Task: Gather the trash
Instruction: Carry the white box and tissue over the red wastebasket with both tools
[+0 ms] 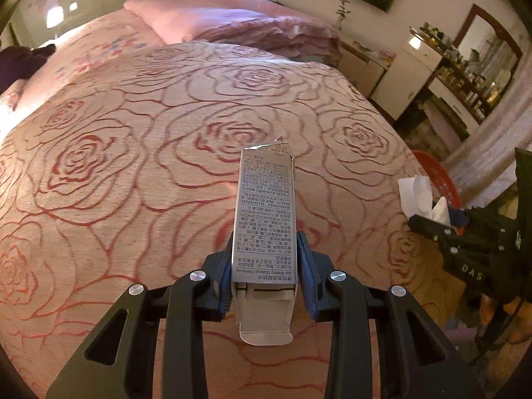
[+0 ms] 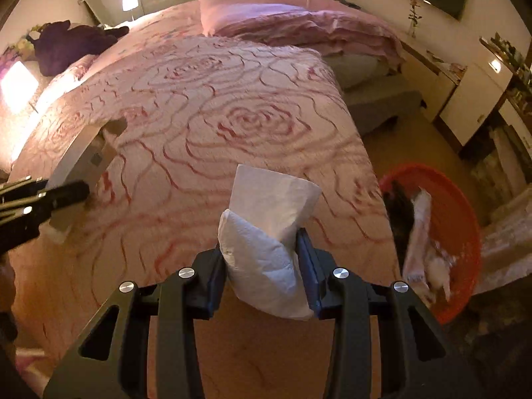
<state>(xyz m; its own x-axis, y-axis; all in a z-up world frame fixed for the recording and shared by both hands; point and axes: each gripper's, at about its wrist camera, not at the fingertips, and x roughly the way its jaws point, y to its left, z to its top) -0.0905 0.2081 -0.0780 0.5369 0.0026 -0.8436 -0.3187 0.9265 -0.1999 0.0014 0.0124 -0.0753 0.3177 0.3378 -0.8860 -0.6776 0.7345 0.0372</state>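
Beside the orange basket on the floor, the right gripper has its fingers pressed on a folded white paper towel, which stands up out of them over the edge of the bed. The basket lies to the right of those fingers and lower, near them, with wrappers already inside it. Farther from the basket, the left gripper has its fingers closed narrow on a silver carton, whose long axis runs straight out along them above the bedspread. The right hand is the nearer one, so in all likelihood the towel goes rightward and down into the basket first, then the carton.
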